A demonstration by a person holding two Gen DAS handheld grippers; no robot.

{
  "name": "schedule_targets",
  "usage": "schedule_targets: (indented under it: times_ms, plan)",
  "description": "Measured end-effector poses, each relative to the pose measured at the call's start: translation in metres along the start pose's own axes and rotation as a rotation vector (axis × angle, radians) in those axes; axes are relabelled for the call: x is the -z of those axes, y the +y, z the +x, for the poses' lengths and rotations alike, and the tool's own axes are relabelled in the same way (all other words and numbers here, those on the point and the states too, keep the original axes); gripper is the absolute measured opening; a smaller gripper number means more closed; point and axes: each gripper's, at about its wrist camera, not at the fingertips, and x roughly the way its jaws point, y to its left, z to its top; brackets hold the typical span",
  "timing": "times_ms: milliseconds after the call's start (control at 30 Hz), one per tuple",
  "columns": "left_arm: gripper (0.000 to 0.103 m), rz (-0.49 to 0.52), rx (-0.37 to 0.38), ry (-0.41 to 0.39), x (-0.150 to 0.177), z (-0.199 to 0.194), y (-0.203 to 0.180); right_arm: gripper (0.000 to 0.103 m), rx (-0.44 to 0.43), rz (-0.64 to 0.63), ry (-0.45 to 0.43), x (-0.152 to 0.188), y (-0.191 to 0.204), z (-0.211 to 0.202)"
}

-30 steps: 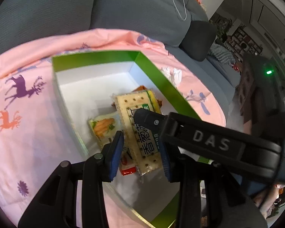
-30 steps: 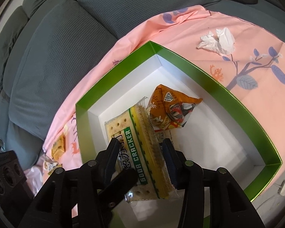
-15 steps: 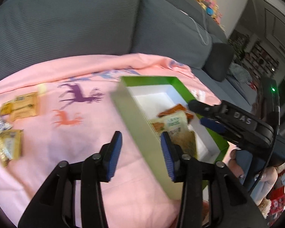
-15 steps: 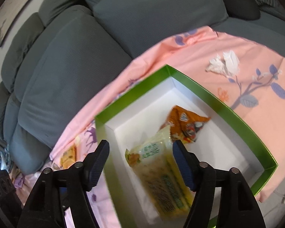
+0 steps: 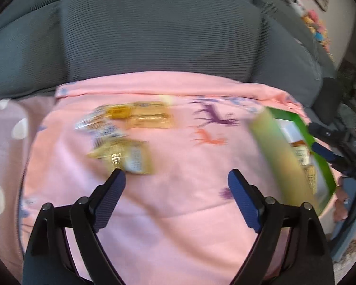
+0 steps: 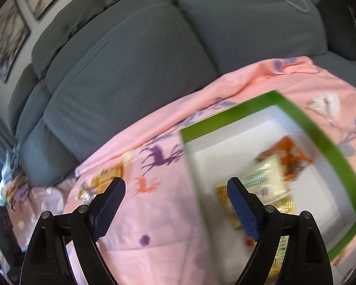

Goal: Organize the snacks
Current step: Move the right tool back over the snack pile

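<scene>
On the pink cloth [image 5: 168,213] we were between pickups: some snacks sat in the green box [image 6: 330,147], loose snack packets [image 5: 123,152] lay well apart from it. Our left gripper [image 5: 176,178] hung wide open and empty, tip near the closest packet, aimed low over the cloth. Right gripper [image 6: 175,185] was spread wide too, holding nothing, over the box edge. Next we'd probably need to straddle a packet and squeeze
</scene>
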Motion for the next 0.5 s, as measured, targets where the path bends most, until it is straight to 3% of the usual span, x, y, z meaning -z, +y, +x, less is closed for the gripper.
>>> schedule_targets:
  times_ms: [133, 233, 367, 500]
  plan:
    - [0.096, -0.144, -0.041, -0.005, 0.019, 0.010, 0.056, 0.089, -0.078, -0.001, 0.101, 0.013, 0.023, 0.031]
    - [0.096, -0.231, -0.074, 0.066, 0.026, 0.024, 0.088, 0.089, -0.106, -0.005, 0.199, 0.028, 0.046, 0.061]
    - [0.096, -0.286, -0.193, -0.006, 0.020, 0.017, 0.119, 0.089, -0.072, -0.045, 0.292, 0.038, 0.085, 0.099]
    - [0.096, -0.366, -0.173, 0.025, 0.019, 0.020, 0.143, 0.089, -0.030, -0.097, 0.361, 0.033, 0.129, 0.144]
